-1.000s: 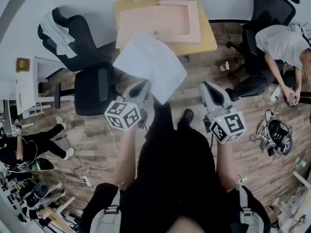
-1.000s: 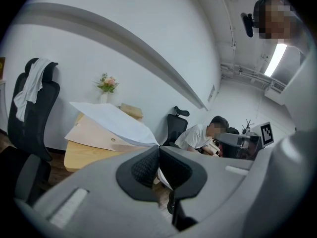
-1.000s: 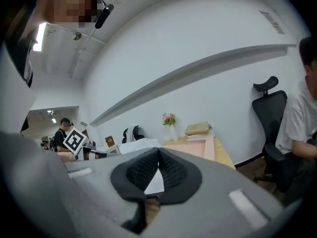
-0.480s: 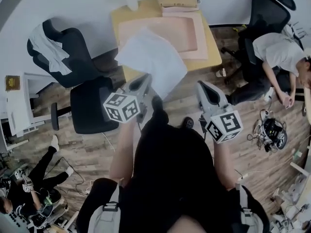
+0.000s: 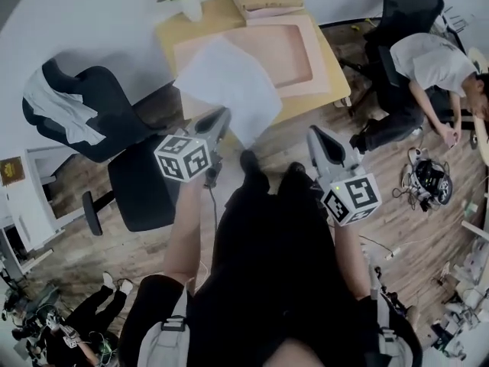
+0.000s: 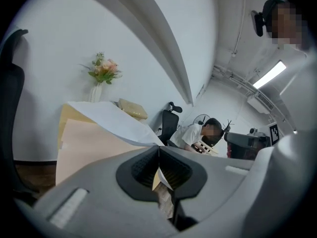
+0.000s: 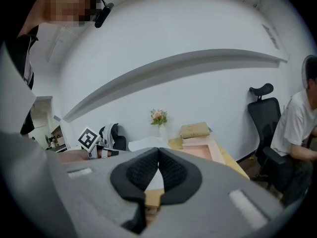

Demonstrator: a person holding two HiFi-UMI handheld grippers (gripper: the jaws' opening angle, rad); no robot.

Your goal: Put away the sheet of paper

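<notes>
Now left gripper [image 6: 158, 151] pinches sheet of paper [image 5: 226, 82]; right gripper [image 7: 158, 153] seemingly closed.

A pale pink shallow tray [image 5: 283, 48] is seen lying on the yellow wooden counter [image 5: 168, 35]. At the counter's far left corner a white vase of pink flowers [image 5: 187, 2] is stood. A black office chair draped with white cloth [image 5: 84, 113] is placed to the counter's left, and a seated person in a white shirt [image 5: 432, 60] is found to its right.

The sheet of paper [image 5: 225, 86] is thin, matt white. The desk [image 5: 216, 12] is smooth pale wood, the floor [image 5: 153, 243] worn wooden planks. The left gripper [image 6: 159, 168] is matt grey plastic, its fingers [image 6: 143, 171] black and ribbed.
</notes>
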